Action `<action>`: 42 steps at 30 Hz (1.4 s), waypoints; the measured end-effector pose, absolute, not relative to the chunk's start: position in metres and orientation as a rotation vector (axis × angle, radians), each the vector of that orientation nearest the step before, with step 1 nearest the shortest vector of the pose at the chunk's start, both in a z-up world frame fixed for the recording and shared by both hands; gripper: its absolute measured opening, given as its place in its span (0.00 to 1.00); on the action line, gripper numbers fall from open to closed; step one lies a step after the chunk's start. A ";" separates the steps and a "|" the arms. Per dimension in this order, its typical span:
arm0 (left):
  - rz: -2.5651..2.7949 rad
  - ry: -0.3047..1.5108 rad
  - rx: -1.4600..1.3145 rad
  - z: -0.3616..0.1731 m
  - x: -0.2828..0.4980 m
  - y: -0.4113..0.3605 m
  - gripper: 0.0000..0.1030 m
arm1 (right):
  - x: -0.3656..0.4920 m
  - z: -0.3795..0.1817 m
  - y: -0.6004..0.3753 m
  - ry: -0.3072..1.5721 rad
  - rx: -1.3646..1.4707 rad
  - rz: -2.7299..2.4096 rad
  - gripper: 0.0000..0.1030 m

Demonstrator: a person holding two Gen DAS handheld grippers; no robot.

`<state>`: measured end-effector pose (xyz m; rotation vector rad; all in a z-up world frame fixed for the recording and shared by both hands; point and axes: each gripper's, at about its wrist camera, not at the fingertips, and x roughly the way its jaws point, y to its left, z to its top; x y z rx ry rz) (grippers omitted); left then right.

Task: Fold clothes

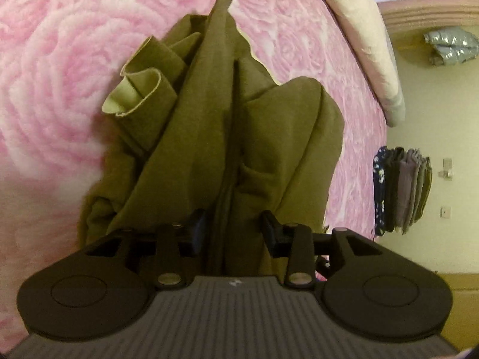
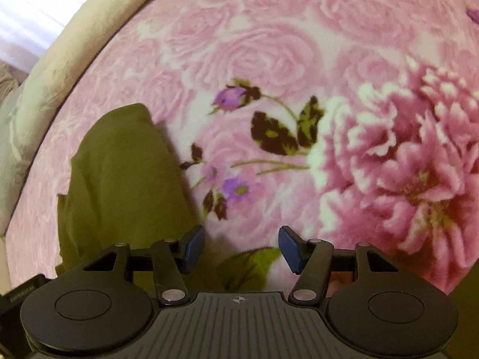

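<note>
An olive-green garment point(image 1: 227, 125) hangs bunched in long folds from my left gripper point(image 1: 233, 227) down toward the pink rose-patterned bedspread point(image 1: 54, 74). The left fingers press in on a thick gather of the cloth from both sides. A curled hem with a paler inside point(image 1: 134, 89) sticks out at the left. In the right wrist view, part of the same garment point(image 2: 119, 179) lies to the left of my right gripper point(image 2: 242, 248). That gripper is open above the bedspread point(image 2: 269, 45), with nothing between its blue pads point(image 2: 194, 245).
A pale cream quilt point(image 1: 368, 39) runs along the bed's far edge and appears again as the quilt point(image 2: 60, 48) in the right wrist view. A stack of folded clothes point(image 1: 401, 188) sits at the bed's edge. A grey bundle point(image 1: 449, 45) lies beyond.
</note>
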<state>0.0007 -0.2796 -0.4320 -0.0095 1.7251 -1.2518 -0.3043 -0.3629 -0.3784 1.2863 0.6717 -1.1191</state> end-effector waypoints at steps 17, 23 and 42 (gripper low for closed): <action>-1.483 1.513 -0.020 -0.371 0.019 -0.286 0.10 | -0.265 -0.372 -0.376 0.802 1.172 -1.056 0.52; -1.392 1.494 0.029 -0.388 0.049 -0.276 0.11 | -0.220 -0.366 -0.373 0.829 1.060 -0.962 0.52; -1.378 1.502 -0.024 -0.412 0.073 -0.264 0.12 | -0.194 -0.375 -0.367 0.878 1.008 -0.963 0.52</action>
